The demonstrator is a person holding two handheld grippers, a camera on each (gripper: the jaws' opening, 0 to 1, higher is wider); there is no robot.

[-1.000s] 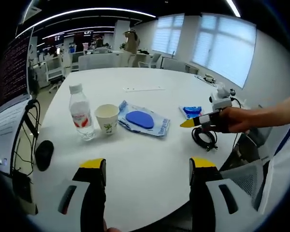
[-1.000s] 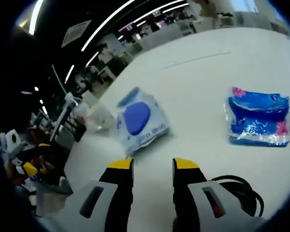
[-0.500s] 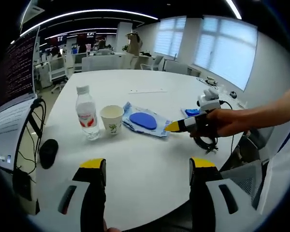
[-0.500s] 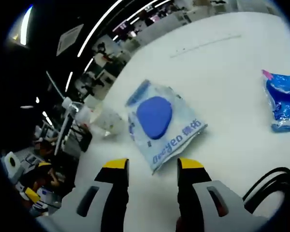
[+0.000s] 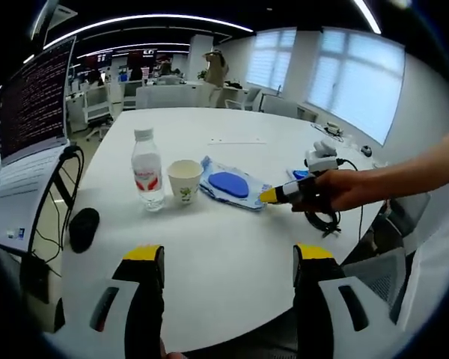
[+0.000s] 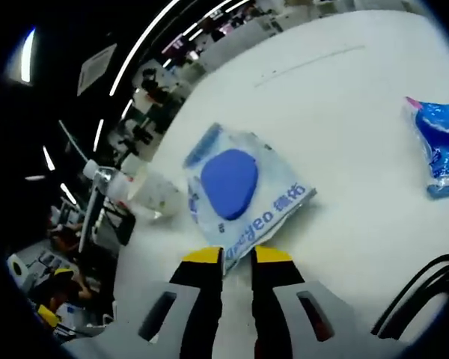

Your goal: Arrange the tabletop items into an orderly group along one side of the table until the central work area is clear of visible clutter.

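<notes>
The right hand-held gripper (image 6: 237, 256) had its yellow-tipped jaws nearly together, pinching the near corner of the pale blue plastic wipes pack with a dark blue oval lid (image 6: 239, 191), which lay flat mid-worktop. The left hand-held gripper (image 5: 228, 254) hung over the round white worktop (image 5: 224, 239) near its edge, jaws wide apart. Beside the pack stood a white paper cup (image 5: 185, 181) and a clear plastic water bottle (image 5: 147, 170).
</notes>
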